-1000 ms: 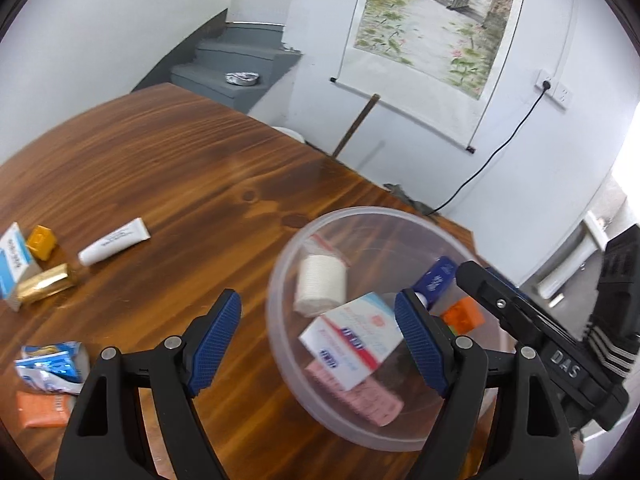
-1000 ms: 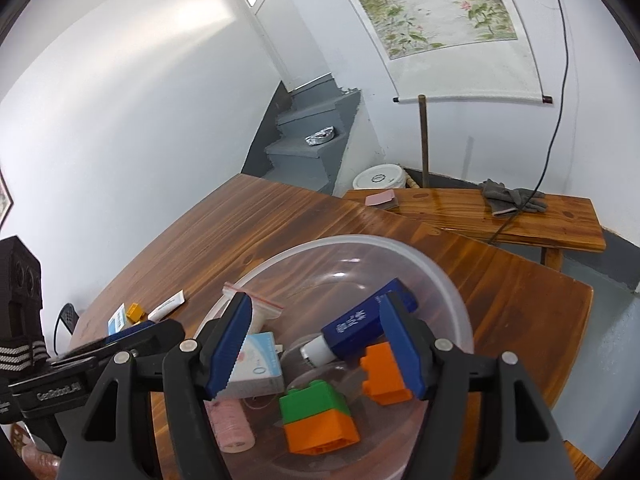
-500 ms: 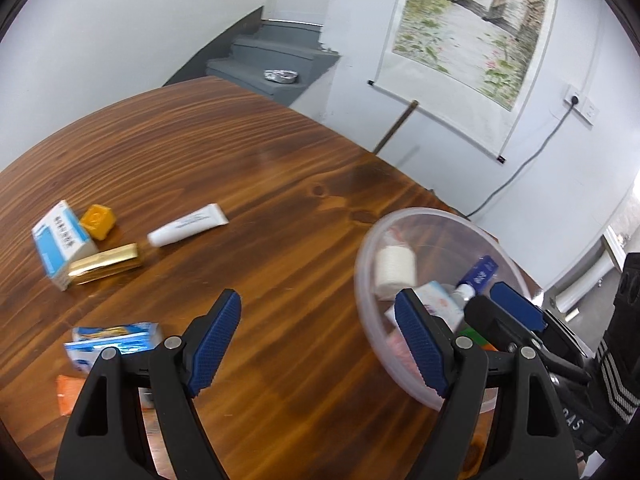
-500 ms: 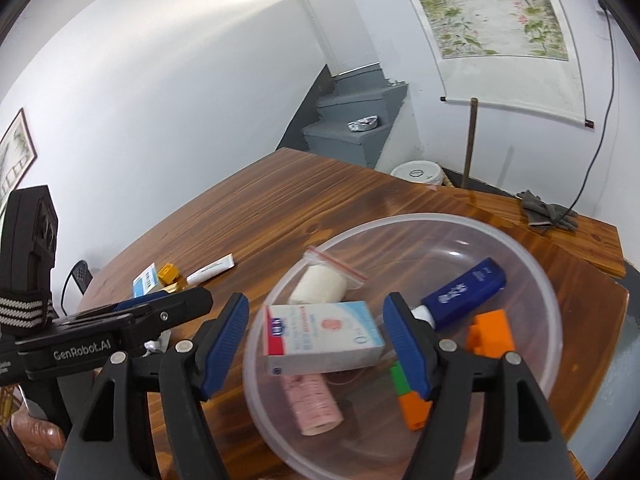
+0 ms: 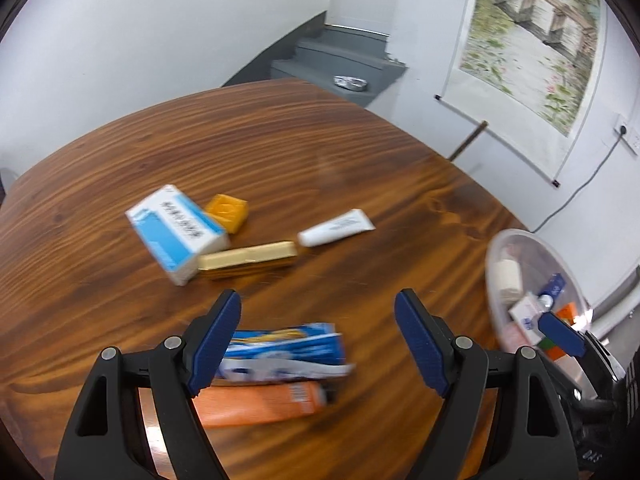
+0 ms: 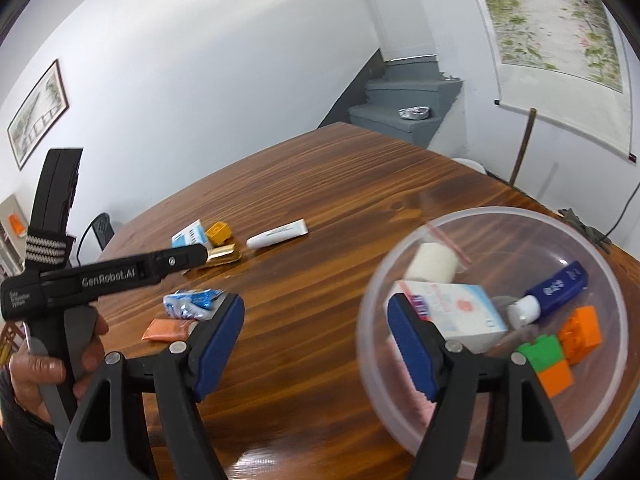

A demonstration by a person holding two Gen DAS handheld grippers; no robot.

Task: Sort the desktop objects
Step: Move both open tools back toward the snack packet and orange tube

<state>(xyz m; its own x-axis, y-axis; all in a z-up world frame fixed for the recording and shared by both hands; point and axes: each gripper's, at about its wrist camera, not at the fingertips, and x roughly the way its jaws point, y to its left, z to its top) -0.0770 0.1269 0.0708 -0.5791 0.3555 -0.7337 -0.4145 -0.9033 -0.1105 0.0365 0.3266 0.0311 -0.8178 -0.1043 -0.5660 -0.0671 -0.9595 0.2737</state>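
The clear bowl [image 6: 496, 216] stands on the wooden table [image 6: 320, 184]; only the right wrist view shows all its contents, a white box [image 6: 460, 312], a blue tube [image 6: 560, 286] and bricks. The right gripper [image 6: 316, 344] has just been opening further, with nothing between its jaws. The left wrist view alone shows the left gripper [image 5: 318, 340] wide apart and empty above a blue packet [image 5: 288, 350] and an orange tube [image 5: 260, 402].

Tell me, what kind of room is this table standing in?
Probably a room in a home, or a small studio. A wooden table stands by plain white walls, grey steps climb in the corner, and a hanging scroll painting of a garden bridge decorates the wall. Small household items lie loose on the table.
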